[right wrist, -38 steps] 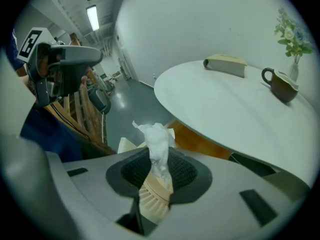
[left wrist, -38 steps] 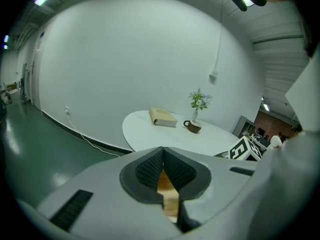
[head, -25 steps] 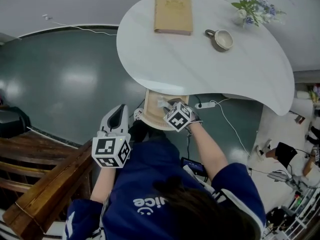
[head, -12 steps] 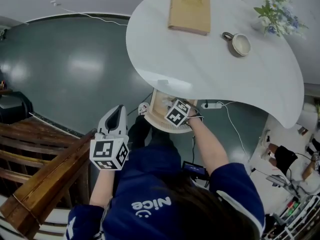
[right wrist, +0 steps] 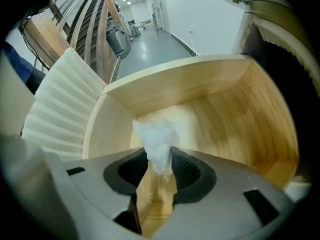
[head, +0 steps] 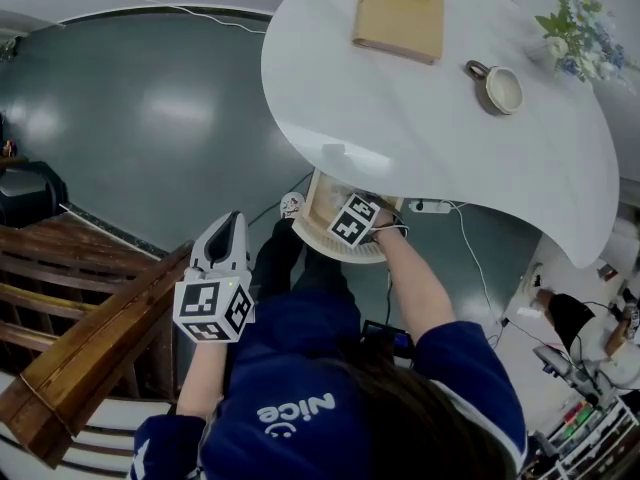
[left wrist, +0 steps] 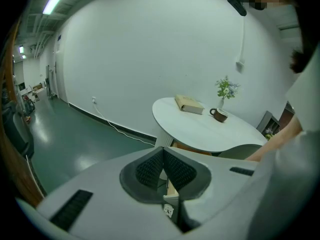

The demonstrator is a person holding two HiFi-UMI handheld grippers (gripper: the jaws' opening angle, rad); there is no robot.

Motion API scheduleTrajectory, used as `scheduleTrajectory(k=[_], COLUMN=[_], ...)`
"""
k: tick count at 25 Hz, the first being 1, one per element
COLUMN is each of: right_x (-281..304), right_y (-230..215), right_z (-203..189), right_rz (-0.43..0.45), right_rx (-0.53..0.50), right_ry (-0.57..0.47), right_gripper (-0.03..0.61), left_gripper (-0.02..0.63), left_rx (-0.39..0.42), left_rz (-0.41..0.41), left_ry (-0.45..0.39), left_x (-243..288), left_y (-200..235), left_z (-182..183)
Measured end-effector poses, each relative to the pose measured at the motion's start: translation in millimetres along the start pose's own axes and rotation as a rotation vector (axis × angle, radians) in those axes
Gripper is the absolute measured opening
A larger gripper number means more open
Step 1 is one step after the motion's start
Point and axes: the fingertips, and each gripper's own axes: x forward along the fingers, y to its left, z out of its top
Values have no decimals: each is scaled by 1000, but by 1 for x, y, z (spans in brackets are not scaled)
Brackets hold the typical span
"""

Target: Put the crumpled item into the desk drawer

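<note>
A crumpled white paper [right wrist: 157,141] sits between the pads of my right gripper [right wrist: 160,166], which reaches inside the open wooden desk drawer [right wrist: 175,86]. Its jaws are opening, and the pads still touch the paper on both sides above the drawer floor. In the head view the right gripper [head: 350,213] is over the drawer [head: 318,230], just under the edge of the white desk [head: 430,118]. My left gripper [head: 230,226] hangs low to the left, away from the desk. In its own view the left gripper [left wrist: 163,166] is shut and holds nothing.
A tan book [head: 398,13], a mug [head: 500,86] and a small vase of flowers [head: 580,38] stand on the desk. A wooden railing [head: 90,348] runs along the left. A power strip [head: 432,206] and cables lie on the green floor by the desk.
My right gripper has gone deeper into the drawer, closer under the desk edge. The left gripper has stayed about where it was.
</note>
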Motion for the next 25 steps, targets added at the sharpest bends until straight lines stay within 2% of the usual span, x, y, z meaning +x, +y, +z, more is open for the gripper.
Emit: scheduleTrajectory(k=[9,19,25], right_x=[1,-32,-65], right_y=[5,10,11], right_z=[0,13,16], right_rz=[50,19,-17], right_rx=[27,113,177], right_ry=[-2,-81,-122], right_gripper=[262,285,279], left_gripper=[4,3,3], left_rx=[30,37,68], left_rz=[-6,-78,-161], left_ry=[18,-2,-25], left_x=[3,10,15], left_y=[2,-7,-24], left_z=[-6,0,11])
